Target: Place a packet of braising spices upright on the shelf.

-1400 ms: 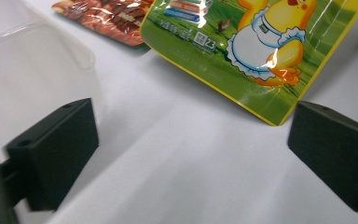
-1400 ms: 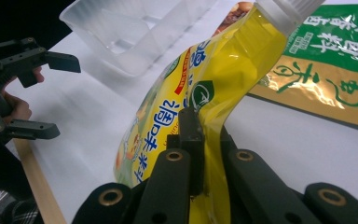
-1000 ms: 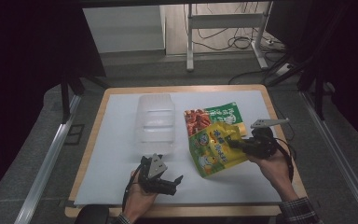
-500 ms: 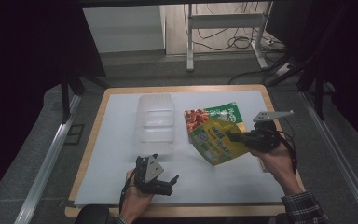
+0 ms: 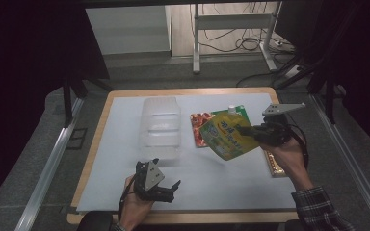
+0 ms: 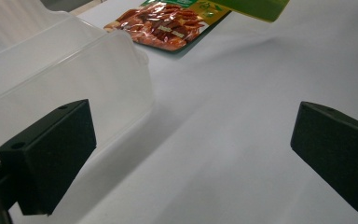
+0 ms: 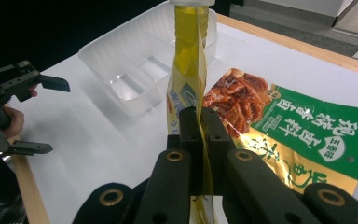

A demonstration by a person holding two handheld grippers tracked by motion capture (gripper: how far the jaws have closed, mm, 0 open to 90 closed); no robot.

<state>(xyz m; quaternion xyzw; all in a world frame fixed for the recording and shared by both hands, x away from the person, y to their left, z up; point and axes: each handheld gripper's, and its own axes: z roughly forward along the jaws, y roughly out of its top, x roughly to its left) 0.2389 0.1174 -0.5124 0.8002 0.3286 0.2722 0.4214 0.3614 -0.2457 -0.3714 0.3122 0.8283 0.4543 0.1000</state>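
A white surface (image 5: 207, 178) on a wooden board sits mid-frame, dark floor around it. A clear plastic container (image 5: 160, 126) stands open left of centre, probably ready to receive the packets. At centre right a flat green snack packet (image 5: 203, 126) lies partly under the lifted pouch. That yellow-green spouted pouch (image 5: 226, 136) hangs in the air above it, pinched at one edge by the right gripper (image 5: 246, 131), jaws pressed together on the thin film so it dangles free for carrying. At lower left, the left gripper (image 5: 169, 181) waits with jaws spread, holding nothing.
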